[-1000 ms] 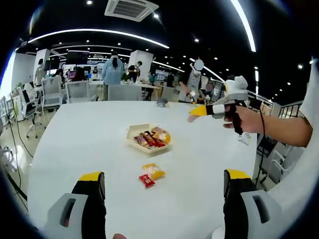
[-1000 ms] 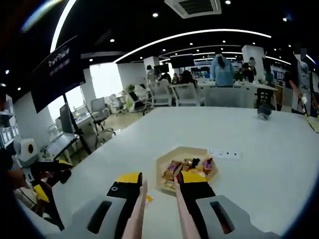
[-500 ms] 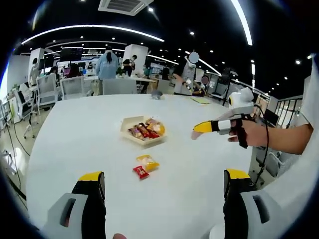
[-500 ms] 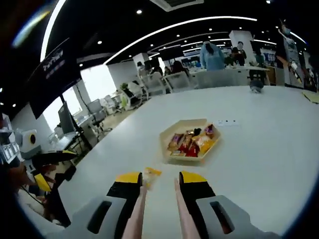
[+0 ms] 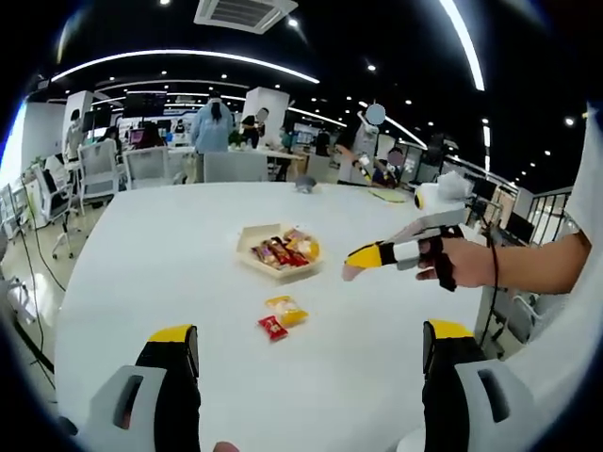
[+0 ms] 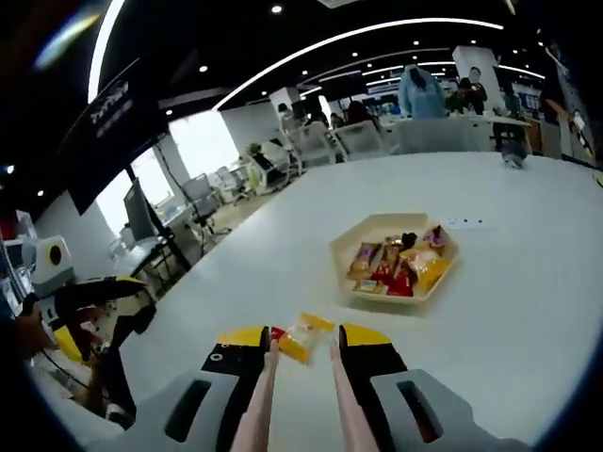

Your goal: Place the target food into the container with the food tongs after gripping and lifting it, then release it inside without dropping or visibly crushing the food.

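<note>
A tan hexagonal tray (image 5: 279,252) (image 6: 396,260) holding several snack packets sits mid-table. Nearer lie a yellow packet (image 5: 285,309) (image 6: 306,335) and a small red packet (image 5: 272,328) (image 6: 275,332), side by side on the white tabletop. My right gripper (image 6: 303,341) is shut on pale food tongs (image 6: 267,381), whose two arms stand apart with the tips just short of the yellow packet. In the left gripper view a hand holds that gripper (image 5: 377,254) above the table, right of the tray. My left gripper (image 5: 311,344) is wide open with nothing in it, hovering at the near table edge.
The big white table (image 5: 141,273) has bare room around the tray and a white power strip (image 6: 468,223) beyond it. Office chairs (image 5: 146,169), desks and several people fill the background. The left gripper (image 6: 94,301) in a hand shows beyond the table's left edge.
The right gripper has come down and forward toward the loose packets, so the yellow one now lies just past the tong tips. The left gripper stays open, its view shifted slightly.
</note>
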`<state>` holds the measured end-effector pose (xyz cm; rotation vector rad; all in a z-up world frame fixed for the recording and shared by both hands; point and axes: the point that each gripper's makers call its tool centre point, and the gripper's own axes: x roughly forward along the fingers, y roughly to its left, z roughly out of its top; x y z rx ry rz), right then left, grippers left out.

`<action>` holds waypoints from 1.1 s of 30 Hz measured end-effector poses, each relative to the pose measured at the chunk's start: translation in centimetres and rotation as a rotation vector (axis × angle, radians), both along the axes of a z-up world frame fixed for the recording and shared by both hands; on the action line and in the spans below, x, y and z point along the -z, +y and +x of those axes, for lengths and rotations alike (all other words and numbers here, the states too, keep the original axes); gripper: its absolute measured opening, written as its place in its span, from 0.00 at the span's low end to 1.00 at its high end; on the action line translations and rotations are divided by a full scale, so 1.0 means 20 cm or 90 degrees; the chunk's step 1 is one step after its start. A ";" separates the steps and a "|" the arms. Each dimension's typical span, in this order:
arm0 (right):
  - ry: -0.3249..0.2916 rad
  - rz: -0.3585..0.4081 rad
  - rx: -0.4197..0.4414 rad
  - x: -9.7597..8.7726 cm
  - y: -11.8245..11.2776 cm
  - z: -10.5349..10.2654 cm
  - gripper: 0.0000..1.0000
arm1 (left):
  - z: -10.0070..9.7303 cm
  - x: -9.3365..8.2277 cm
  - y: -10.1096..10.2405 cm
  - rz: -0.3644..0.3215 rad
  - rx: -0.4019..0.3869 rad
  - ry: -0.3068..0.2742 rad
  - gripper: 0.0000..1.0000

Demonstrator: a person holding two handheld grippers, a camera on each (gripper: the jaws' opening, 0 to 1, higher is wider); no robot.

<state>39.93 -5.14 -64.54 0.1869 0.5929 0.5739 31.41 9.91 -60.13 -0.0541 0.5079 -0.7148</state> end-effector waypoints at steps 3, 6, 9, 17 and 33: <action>0.001 -0.004 -0.017 0.02 0.05 0.01 0.29 | 0.00 0.00 0.03 0.001 -0.012 0.001 0.99; 0.007 -0.002 -0.035 0.04 0.11 0.04 0.29 | -0.01 0.00 0.07 0.002 -0.029 0.004 0.99; 0.013 -0.004 -0.041 0.07 0.13 0.05 0.29 | -0.02 0.01 0.09 0.001 -0.039 0.007 0.99; 0.048 0.008 -0.038 0.17 0.17 0.12 0.29 | -0.01 0.03 0.14 0.006 -0.061 0.016 1.00; 0.117 -0.036 -0.008 0.37 0.22 0.21 0.29 | 0.04 0.03 0.22 0.015 -0.100 0.024 1.00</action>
